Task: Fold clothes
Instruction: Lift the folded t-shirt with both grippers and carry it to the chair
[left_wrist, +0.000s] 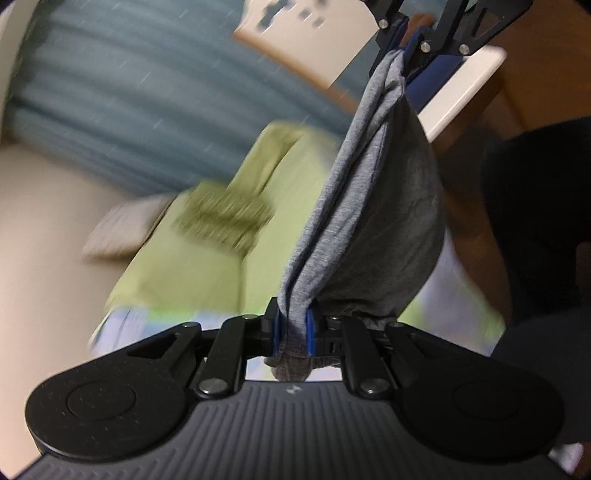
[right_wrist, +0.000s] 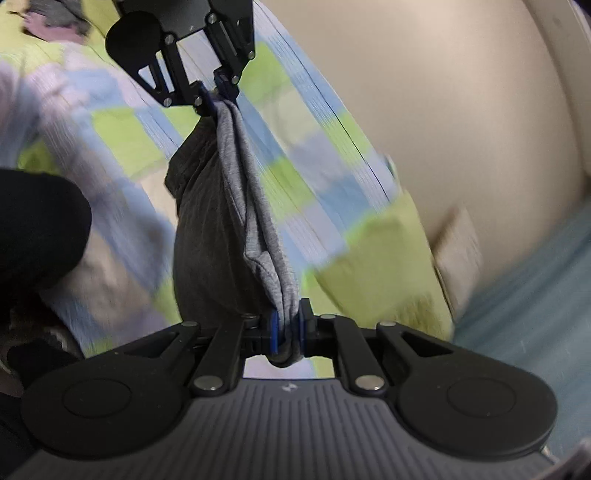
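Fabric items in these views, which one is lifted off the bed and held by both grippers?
The grey knit garment: it hangs stretched between the left gripper and right gripper, while the green, blue and lilac checked bedcover lies flat below.

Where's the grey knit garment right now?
The grey knit garment hangs stretched in mid-air between the left gripper and the right gripper, above the green-and-blue checked bedding.

Soft grey knit garment (left_wrist: 373, 221), matt black claw (left_wrist: 291, 332)

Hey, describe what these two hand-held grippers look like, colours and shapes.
Each hand-held gripper, left and right, is matte black: round disc-shaped lobes either side, jointed linkage bars with silver rivets, blue pads on the fingertips, and a ribbed grey base plate. No cables visible.
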